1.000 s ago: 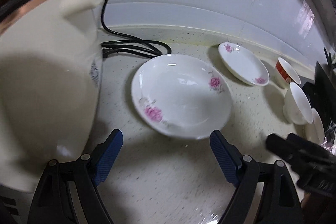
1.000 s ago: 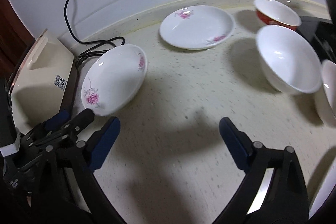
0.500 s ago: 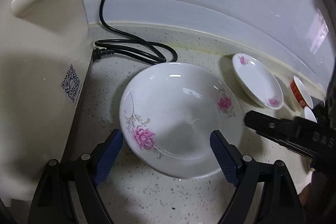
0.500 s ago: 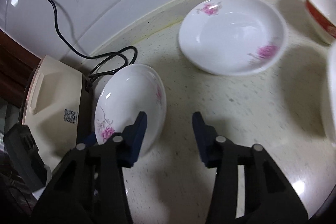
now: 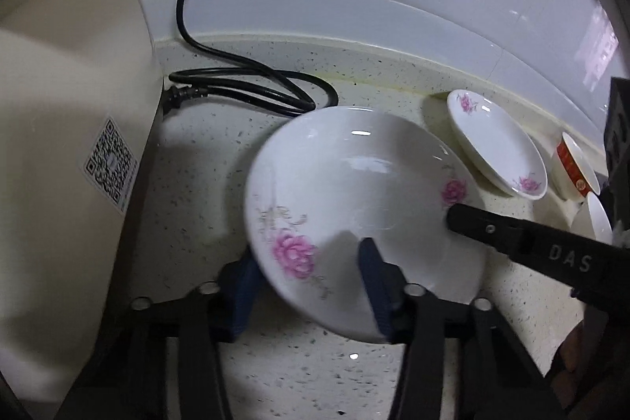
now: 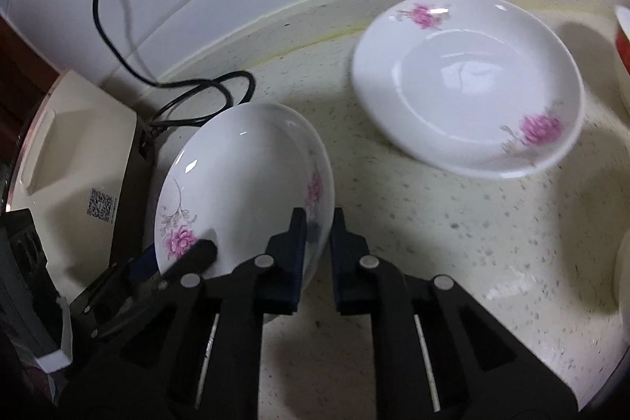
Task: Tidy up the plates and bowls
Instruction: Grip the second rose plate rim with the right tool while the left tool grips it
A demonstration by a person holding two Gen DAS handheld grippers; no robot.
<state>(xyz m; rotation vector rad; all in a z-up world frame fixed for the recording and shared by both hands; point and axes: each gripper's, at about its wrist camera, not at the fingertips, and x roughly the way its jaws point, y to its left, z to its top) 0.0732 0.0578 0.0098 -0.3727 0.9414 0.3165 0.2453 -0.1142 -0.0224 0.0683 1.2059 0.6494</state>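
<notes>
Near plate (image 5: pixel 354 207), white with pink flowers, at centre of the left wrist view and at lower left of the right wrist view, tilted up on its edge, one side off the speckled counter (image 6: pixel 453 243). Gripped by both tools: left gripper (image 5: pixel 311 286) at bottom centre, jaws clamped on the plate's near rim, one blue pad (image 5: pixel 372 274) inside, the other behind; right gripper (image 6: pixel 317 235) at lower centre, jaws nearly together, pinching the rim on the opposite side. Second plate (image 6: pixel 468 81) flat at upper right, well apart. Red bowl (image 5: pixel 573 166) and white bowl (image 5: pixel 598 219) at right edge, separate too. Nothing stacked so far, so probably early in the task. At left, cream appliance (image 5: pixel 67 128) with black cable (image 5: pixel 252 93) just beside the plate.
</notes>
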